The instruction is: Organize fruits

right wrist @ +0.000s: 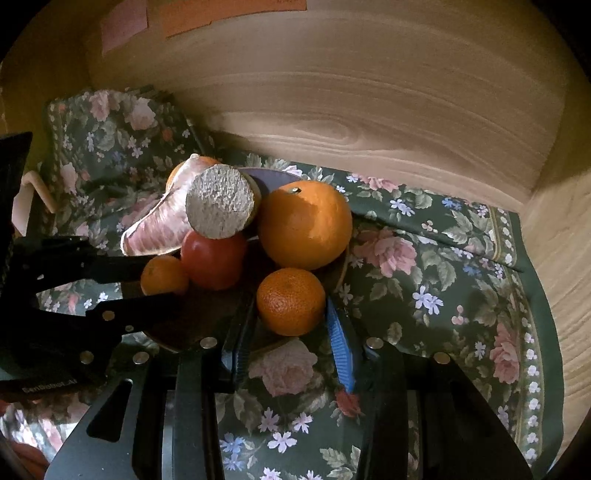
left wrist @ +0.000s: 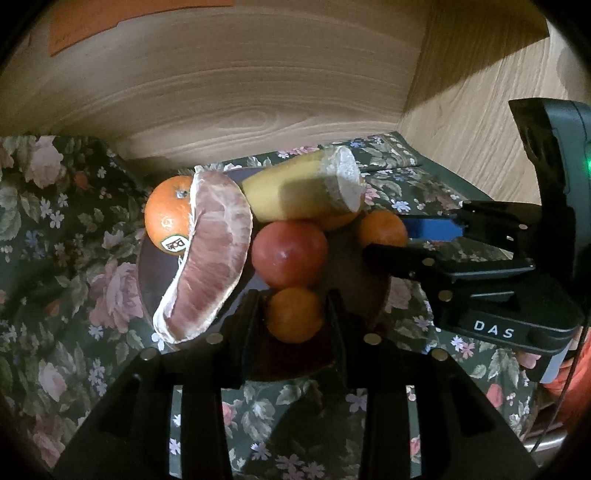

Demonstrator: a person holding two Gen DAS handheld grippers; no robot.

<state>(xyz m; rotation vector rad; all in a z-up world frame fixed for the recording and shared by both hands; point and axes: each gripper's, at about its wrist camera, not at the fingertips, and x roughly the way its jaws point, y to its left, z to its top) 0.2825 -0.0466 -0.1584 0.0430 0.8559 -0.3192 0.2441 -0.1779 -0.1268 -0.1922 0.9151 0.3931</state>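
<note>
A dark round plate (left wrist: 155, 280) (right wrist: 184, 332) holds a pile of fruit: a large orange with a sticker (left wrist: 168, 218), a peeled pomelo segment (left wrist: 210, 258) (right wrist: 155, 229), a cut yellow fruit (left wrist: 295, 188) (right wrist: 219, 201), a red apple (left wrist: 290, 253) (right wrist: 214, 262) and another large orange (right wrist: 304, 225). My left gripper (left wrist: 293, 314) (right wrist: 159, 275) has its fingers around a small tangerine (left wrist: 295, 315) (right wrist: 164, 275) on the plate's near edge. My right gripper (right wrist: 288, 332) (left wrist: 388, 236) straddles another small tangerine (right wrist: 291, 301) (left wrist: 382, 229), its blue pads close on each side.
A dark floral cloth (right wrist: 424, 295) (left wrist: 66, 258) covers the surface. Wooden walls (left wrist: 240, 81) (right wrist: 369, 92) close in behind, and another wooden wall (left wrist: 480, 92) stands to the right, forming a corner. Orange paper notes (right wrist: 229, 11) hang on the back wall.
</note>
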